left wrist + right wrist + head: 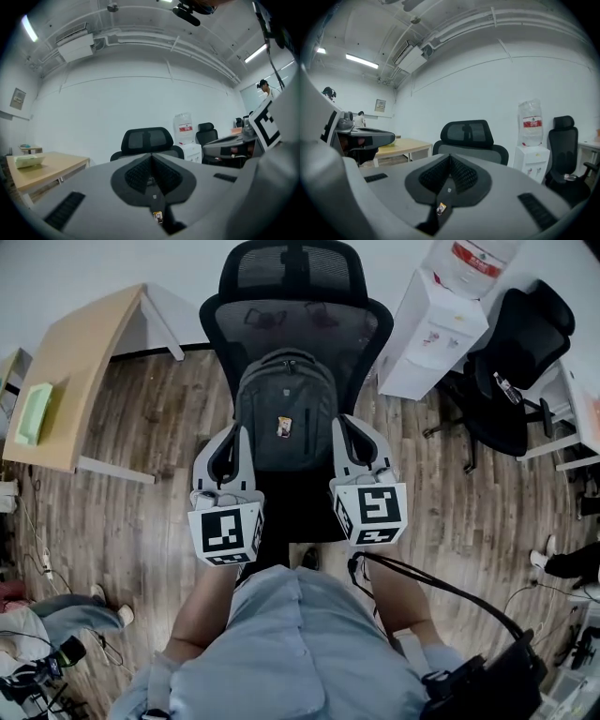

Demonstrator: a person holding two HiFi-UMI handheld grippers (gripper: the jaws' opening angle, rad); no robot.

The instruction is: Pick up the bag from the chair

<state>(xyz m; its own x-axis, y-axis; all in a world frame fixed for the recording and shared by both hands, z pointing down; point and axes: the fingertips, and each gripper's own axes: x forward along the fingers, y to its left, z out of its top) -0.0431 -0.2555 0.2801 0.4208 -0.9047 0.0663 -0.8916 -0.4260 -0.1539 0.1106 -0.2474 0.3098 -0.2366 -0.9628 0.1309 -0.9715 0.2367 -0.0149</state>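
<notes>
Upright bag (284,399) on chair (291,277), between left claw (236,435) and right claw (343,426)

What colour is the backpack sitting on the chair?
The backpack is dark grey; the head view shows it best.

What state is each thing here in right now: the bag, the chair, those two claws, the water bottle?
Backpack: upright on the seat, leaning on the backrest, looks zipped.
Chair: occupied by the backpack.
Left gripper: jaws shut, nothing held.
Right gripper: jaws shut, nothing held.
Water bottle: mounted on its dispenser.
</notes>
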